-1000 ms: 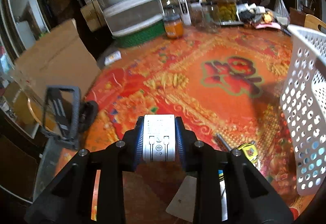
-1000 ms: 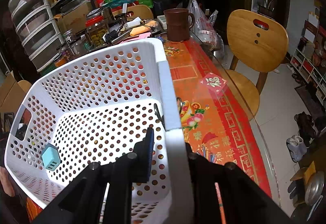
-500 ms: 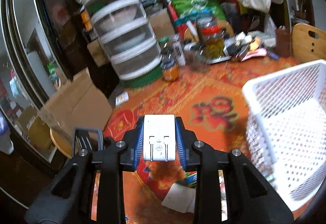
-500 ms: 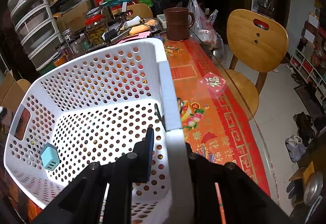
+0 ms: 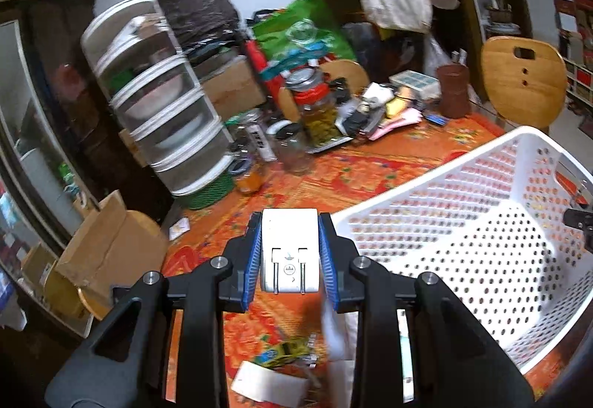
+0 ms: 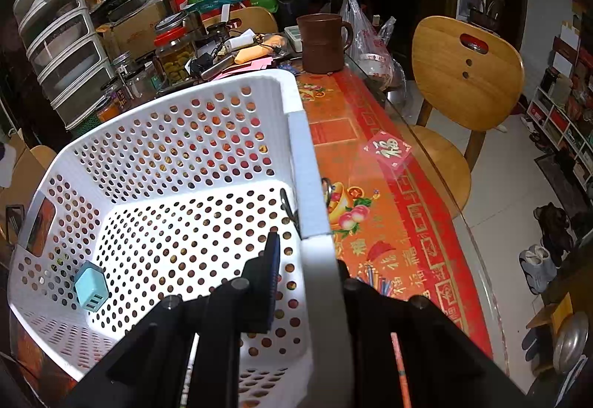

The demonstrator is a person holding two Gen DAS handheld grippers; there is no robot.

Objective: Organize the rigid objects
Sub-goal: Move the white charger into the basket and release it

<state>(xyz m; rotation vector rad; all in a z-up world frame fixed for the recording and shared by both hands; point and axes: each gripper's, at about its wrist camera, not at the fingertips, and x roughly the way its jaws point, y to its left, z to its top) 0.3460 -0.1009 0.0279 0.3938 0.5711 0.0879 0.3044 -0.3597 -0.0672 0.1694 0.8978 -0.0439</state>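
My left gripper point(image 5: 290, 256) is shut on a white plug adapter point(image 5: 290, 252) and holds it in the air, just left of the near rim of a white perforated basket point(image 5: 463, 222). My right gripper point(image 6: 307, 270) is shut on the basket's right wall point(image 6: 307, 185), one finger inside and one outside. A light blue USB charger point(image 6: 90, 285) lies on the basket floor at its left corner. A yellow packet point(image 5: 285, 352) and a white card point(image 5: 270, 382) lie on the red patterned tablecloth below the left gripper.
Jars point(image 5: 318, 111), a brown mug point(image 6: 322, 42), stacked clear drawers point(image 5: 163, 100) and clutter crowd the table's far side. A cardboard box point(image 5: 107, 244) stands at the left edge. Wooden chairs point(image 6: 467, 74) stand to the right of the table.
My left gripper has risen and swung right with the adapter, from low over the tablecloth to beside the basket's rim. The right gripper keeps its hold on the basket wall.
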